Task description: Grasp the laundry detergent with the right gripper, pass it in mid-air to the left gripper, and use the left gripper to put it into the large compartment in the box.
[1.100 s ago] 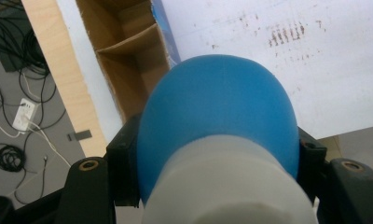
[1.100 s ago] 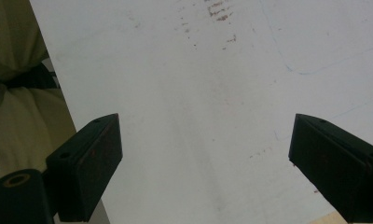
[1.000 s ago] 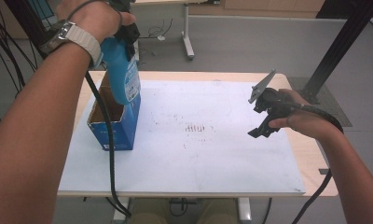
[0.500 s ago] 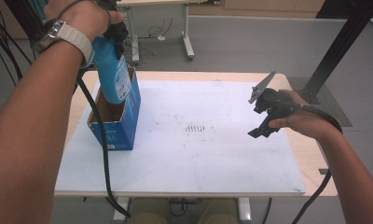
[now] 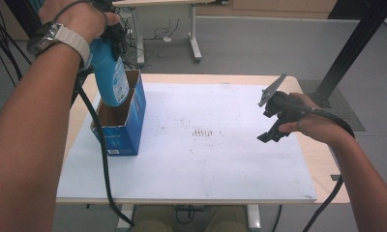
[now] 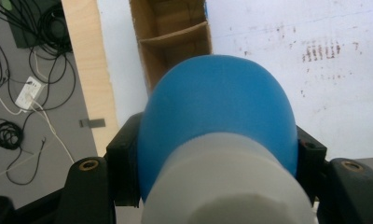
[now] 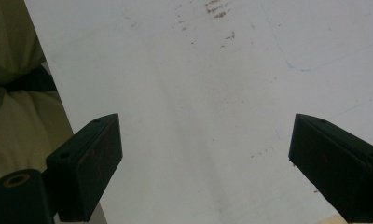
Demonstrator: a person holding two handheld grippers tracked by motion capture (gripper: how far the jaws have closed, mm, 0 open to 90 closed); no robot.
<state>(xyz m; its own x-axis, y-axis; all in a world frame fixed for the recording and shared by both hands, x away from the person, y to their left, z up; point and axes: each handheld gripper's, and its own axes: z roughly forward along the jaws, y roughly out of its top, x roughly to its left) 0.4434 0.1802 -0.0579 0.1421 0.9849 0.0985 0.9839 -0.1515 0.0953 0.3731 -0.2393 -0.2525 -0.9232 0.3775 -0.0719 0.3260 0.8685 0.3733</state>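
High view is showing my left gripper (image 5: 107,36) clamping a blue bottle (image 5: 109,72) by its neck, bottle hanging over the open top of the blue carton (image 5: 128,128) at the table's left side. I'm judging this as the lifting-out or putting-in step; next I'm needing to keep the bottle upright and clear of the carton's walls. Compared with a second ago, the bottle is sitting higher and farther back. My right gripper (image 5: 274,118) is idling with jaws apart, holding nothing.

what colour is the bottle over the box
Blue bottle with a white cap, clearest in the left gripper view.
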